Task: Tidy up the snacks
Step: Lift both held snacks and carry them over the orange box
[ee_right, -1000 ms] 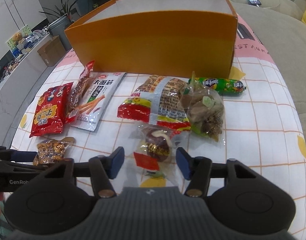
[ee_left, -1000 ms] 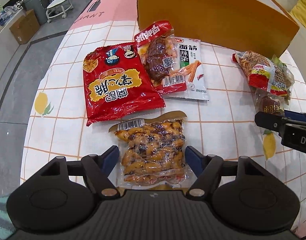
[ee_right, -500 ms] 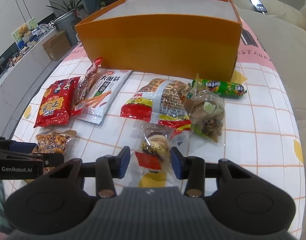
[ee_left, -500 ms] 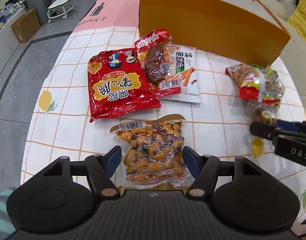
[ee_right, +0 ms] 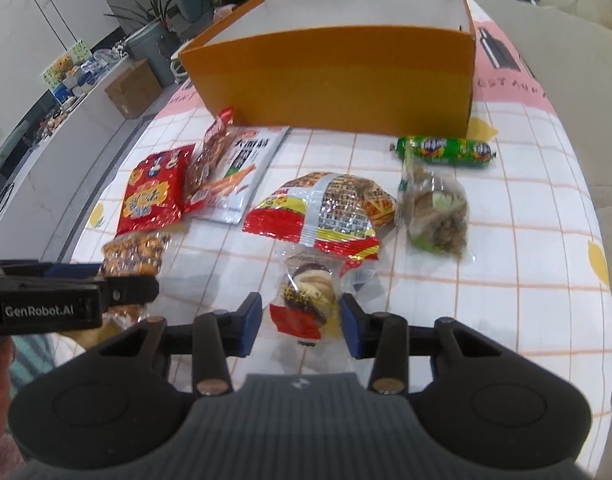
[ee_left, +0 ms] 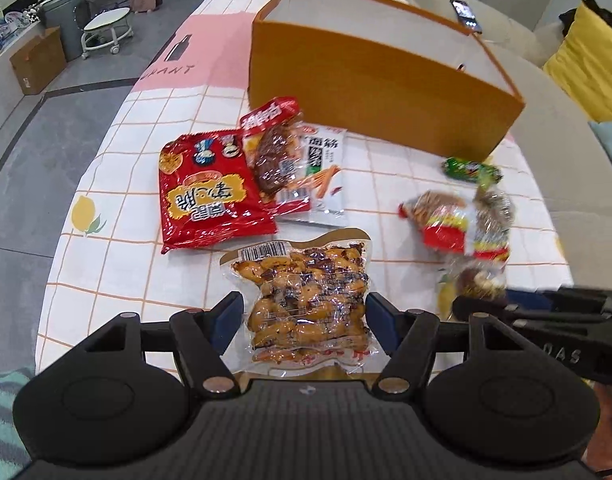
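Left gripper: jaws spread wide, one blue pad on each side of the clear vacuum pack of brown nuggets. Pads sit just beside the pack's edges; contact cannot be told. Pack lies flat on the checked tablecloth.

Ahead and left of it: big red crisp bag. Straight ahead: red-topped meat snack pouch overlapping the white spicy-strip packet.

Right gripper: jaws partly open, straddling a small clear-wrapped pastry with a red label. A narrow gap shows at each pad; nothing is gripped.

Just beyond the pastry: red-and-yellow noodle packet. To its right, clear bag of brown and green bits. Farther on, green sausage stick, lying near the box's right corner.

Farthest: orange box, open-topped, white inside, nothing seen in it. All snacks lie on the cloth in front of it.
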